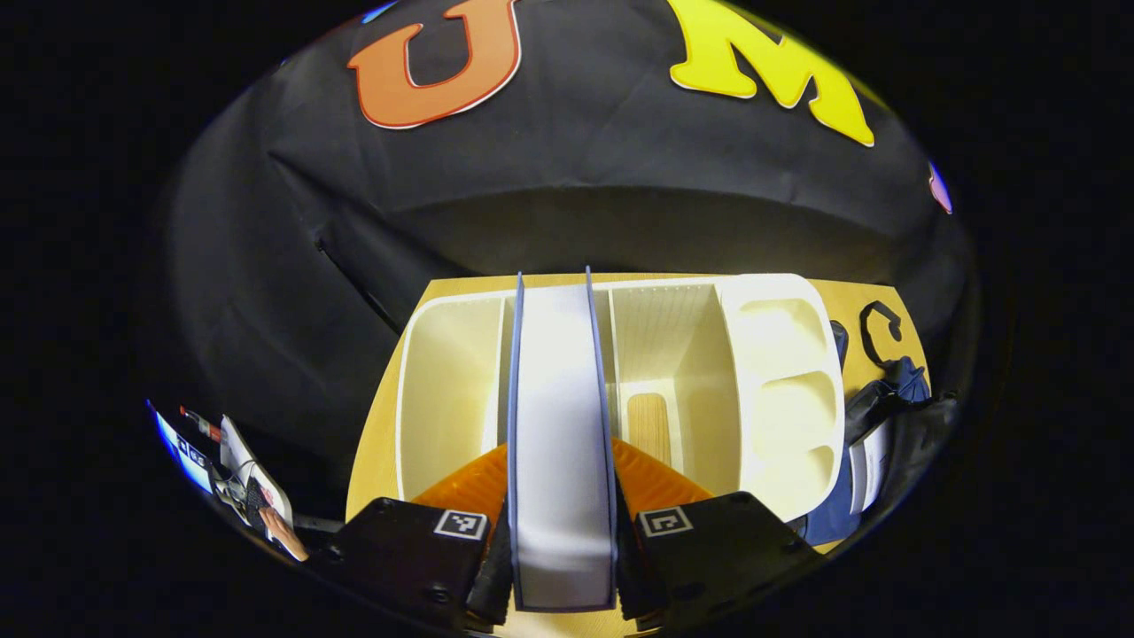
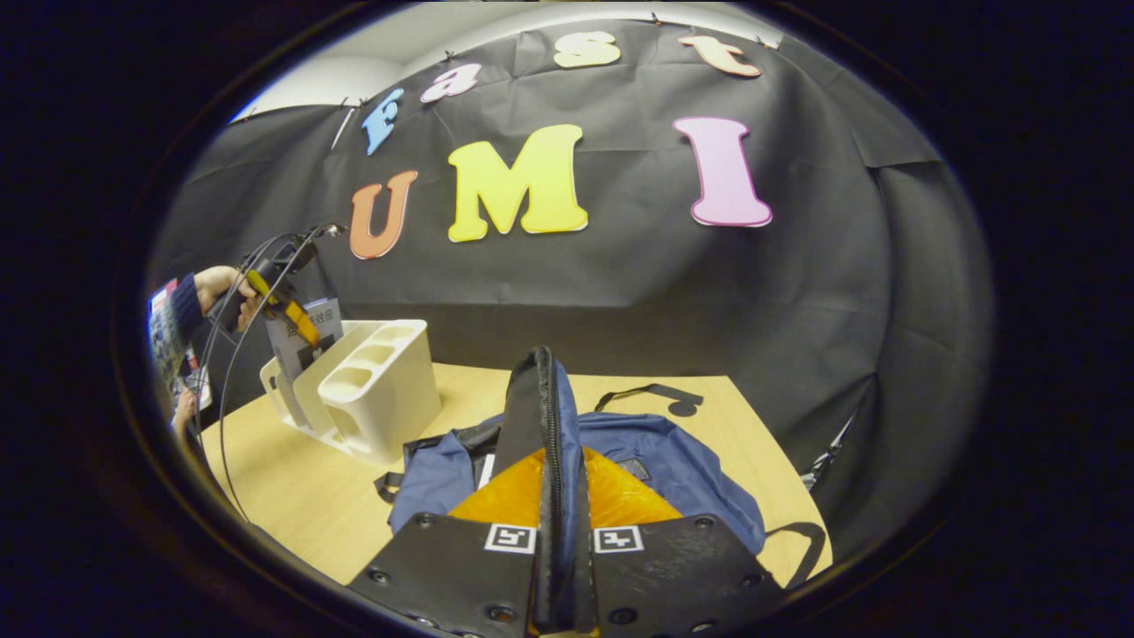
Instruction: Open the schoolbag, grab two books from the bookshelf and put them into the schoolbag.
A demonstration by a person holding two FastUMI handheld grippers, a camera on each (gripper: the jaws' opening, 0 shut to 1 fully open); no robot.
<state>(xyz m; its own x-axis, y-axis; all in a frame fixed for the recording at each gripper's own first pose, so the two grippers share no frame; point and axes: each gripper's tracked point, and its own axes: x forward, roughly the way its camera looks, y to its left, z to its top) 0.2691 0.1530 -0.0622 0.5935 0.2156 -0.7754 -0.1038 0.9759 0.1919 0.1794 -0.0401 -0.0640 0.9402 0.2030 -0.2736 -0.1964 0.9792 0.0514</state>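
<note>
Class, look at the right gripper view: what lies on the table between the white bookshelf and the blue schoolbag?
Nothing: in the right gripper view, bare table separates the bookshelf from the schoolbag.

A book (image 1: 562, 443) with blue covers and a pale page block is seen edge-on, held upright above the cream bookshelf (image 1: 780, 390), whose open compartments are set on a wooden table. The blue schoolbag (image 2: 656, 461) is spread on the table just beside the bookshelf (image 2: 372, 390), its zippered edge (image 2: 554, 461) lifted upright, a black strap trailing behind.
</note>
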